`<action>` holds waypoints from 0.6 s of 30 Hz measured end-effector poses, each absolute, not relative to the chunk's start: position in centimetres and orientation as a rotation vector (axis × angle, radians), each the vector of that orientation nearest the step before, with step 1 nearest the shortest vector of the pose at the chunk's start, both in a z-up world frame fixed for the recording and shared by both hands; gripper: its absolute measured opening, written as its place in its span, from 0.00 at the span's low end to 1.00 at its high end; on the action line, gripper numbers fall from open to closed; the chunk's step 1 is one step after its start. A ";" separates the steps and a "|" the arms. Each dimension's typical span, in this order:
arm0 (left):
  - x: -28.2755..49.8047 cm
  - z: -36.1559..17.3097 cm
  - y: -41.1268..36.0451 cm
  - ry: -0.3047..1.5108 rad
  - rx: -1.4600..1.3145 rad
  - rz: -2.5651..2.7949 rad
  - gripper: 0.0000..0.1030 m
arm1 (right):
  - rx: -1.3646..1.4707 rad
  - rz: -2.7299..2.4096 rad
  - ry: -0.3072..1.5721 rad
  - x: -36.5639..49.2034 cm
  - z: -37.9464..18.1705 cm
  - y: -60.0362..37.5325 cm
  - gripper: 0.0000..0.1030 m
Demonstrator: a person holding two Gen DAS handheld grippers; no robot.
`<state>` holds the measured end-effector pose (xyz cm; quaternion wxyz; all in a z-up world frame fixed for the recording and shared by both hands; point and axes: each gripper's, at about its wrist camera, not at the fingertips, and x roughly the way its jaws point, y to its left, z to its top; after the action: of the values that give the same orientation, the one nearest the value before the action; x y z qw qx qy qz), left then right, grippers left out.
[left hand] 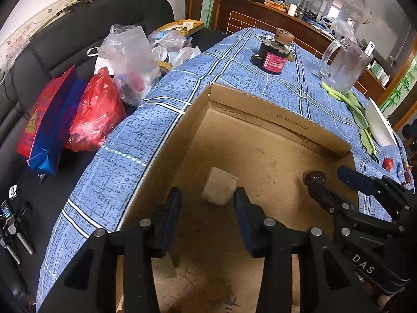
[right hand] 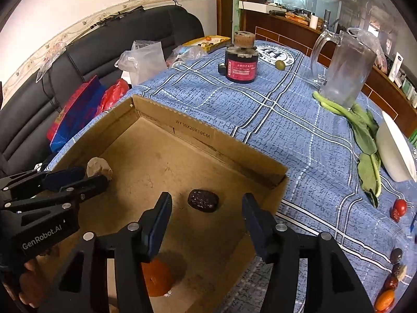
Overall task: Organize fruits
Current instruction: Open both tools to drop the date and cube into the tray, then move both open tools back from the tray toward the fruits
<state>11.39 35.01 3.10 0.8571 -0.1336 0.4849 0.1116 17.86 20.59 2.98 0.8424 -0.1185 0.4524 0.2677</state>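
Now both tools hang over the open cardboard box (right hand: pixel 260 168), which sits on the blue checked tablecloth (right hand: pixel 299 130). The right gripper (right hand: pixel 206 210) is spread wide with nothing pinched; a dark wrinkled date (right hand: pixel 203 200) lies on the box floor between its fingers, at twelve o'clock from the camera, touching neither pad. The left gripper (left hand: pixel 207 200) also stands parted, with a pale beige lump (left hand: pixel 219 189) on the floor just ahead, close by its right finger (left hand: pixel 243 216); whether they touch cannot be told. An orange fruit (right hand: pixel 157 277) lies at six o'clock, half hidden behind the right gripper's left finger. Outside the box, a red fruit (right hand: pixel 399 208) rests at three o'clock on the cloth, leafy greens (right hand: pixel 365 135) lie by the glass pitcher (right hand: pixel 344 70) at one o'clock, and more small fruits (right hand: pixel 391 281) cluster at four o'clock
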 end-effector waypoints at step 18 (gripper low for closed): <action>6.3 6.4 33.5 0.927 -0.204 0.323 0.64 | -0.217 0.539 0.926 14.0 6.0 16.5 0.58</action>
<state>6.25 33.48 6.37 0.8769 -0.0979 0.4444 0.1547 13.95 16.54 6.04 0.8542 -0.1033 0.4403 0.2564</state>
